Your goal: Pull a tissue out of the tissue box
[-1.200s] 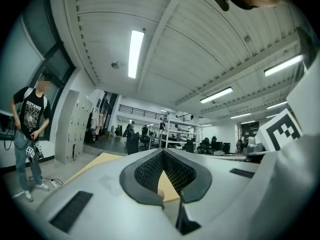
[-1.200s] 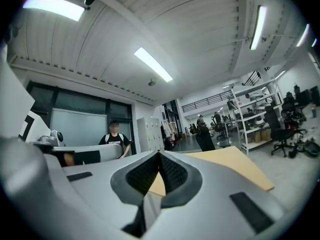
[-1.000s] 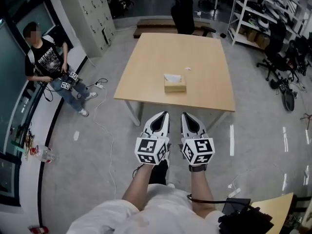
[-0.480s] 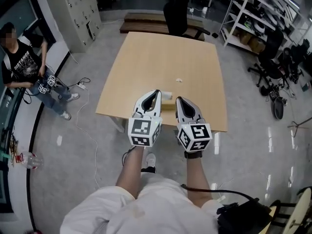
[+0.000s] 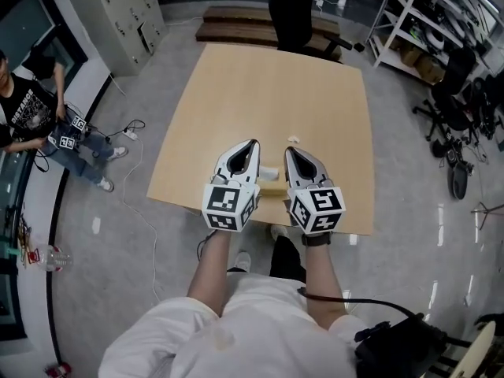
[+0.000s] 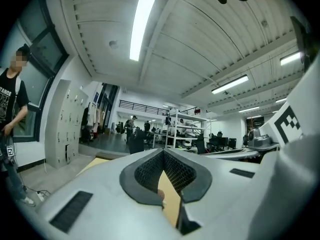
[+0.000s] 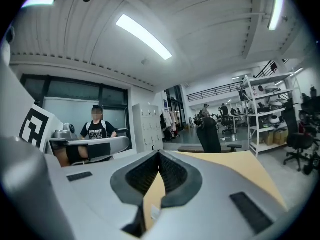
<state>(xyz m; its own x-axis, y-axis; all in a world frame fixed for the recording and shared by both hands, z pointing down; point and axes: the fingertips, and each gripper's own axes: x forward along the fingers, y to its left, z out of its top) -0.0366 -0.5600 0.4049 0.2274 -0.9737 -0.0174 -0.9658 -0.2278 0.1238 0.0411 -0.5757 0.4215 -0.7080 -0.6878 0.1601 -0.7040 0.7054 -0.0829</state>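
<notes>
A tan tissue box with a white tissue poking up sits near the front edge of the wooden table; only a strip of it shows between my two grippers. My left gripper is held level just left of the box, its jaws meeting at the tip with nothing between them. My right gripper hangs just right of the box, jaws also closed and empty. Both are above the table, apart from the box.
A small white scrap lies on the table beyond the right gripper. A black office chair stands at the far end, shelves at the right. A seated person and a floor cable are at the left.
Both grippers have travelled forward from over the floor to over the table's front edge, ending on either side of the tissue box. Their jaws stayed closed.
</notes>
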